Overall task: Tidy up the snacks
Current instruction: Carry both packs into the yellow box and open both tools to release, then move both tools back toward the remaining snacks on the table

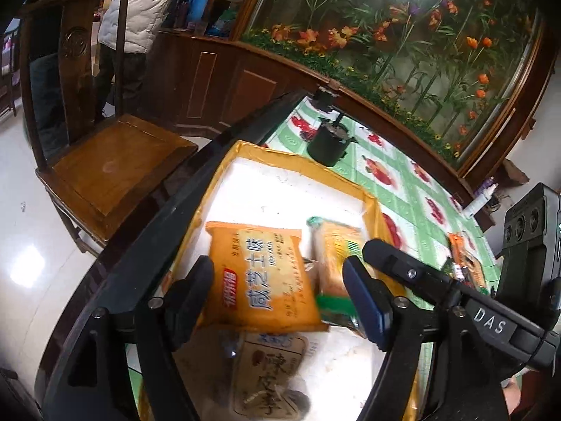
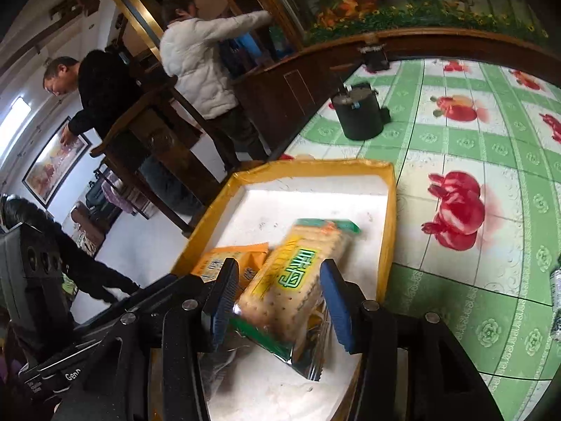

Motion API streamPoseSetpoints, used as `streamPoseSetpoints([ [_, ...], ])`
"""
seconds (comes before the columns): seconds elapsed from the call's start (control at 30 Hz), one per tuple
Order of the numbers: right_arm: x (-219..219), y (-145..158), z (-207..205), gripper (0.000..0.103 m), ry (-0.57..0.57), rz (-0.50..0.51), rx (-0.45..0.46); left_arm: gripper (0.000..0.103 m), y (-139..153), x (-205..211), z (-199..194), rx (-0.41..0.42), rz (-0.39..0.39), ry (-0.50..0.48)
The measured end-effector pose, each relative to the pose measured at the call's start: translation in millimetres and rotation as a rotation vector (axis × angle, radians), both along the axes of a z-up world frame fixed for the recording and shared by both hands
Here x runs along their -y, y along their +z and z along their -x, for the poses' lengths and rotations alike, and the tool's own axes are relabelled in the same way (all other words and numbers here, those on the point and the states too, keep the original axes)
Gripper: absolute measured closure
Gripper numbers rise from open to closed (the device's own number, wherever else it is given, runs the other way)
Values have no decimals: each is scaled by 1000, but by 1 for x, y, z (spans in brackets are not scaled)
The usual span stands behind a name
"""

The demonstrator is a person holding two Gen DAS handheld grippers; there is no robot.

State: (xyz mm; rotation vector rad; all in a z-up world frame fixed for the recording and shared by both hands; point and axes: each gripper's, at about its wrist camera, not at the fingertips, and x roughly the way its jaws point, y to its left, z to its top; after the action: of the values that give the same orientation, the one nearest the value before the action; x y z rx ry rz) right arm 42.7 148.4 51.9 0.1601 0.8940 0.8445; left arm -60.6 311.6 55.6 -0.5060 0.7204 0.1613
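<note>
Here the left gripper (image 1: 277,298) stands open over the orange snack packet (image 1: 259,277), its pads clear of it. The right gripper (image 2: 277,301) straddles the cracker packet (image 2: 298,277); whether its pads (image 2: 336,301) press I cannot tell. Both packets lie in the yellow-rimmed tray (image 2: 389,210). Beyond, a black pot (image 2: 359,114) sits on the green tablecloth (image 2: 491,315).

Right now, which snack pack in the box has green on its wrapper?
The cracker pack, between the right gripper fingers. Its clear wrapper has green ends and green writing; the cheese snack pack beside it is all orange, and the plum pack is brownish.
</note>
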Motion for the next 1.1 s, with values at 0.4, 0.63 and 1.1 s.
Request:
streamPoseSetpoints([
  [0.4, 54, 19, 2, 49, -64, -96, -3, 27, 27, 35, 11, 30, -48, -53],
  [0.63, 110, 15, -6, 49, -151, -124, -31, 27, 38, 68, 9, 41, -75, -113],
  [1.1, 269, 8, -23, 50, -420, -126, -31, 27, 34, 200, -38, -16, -182, -397],
])
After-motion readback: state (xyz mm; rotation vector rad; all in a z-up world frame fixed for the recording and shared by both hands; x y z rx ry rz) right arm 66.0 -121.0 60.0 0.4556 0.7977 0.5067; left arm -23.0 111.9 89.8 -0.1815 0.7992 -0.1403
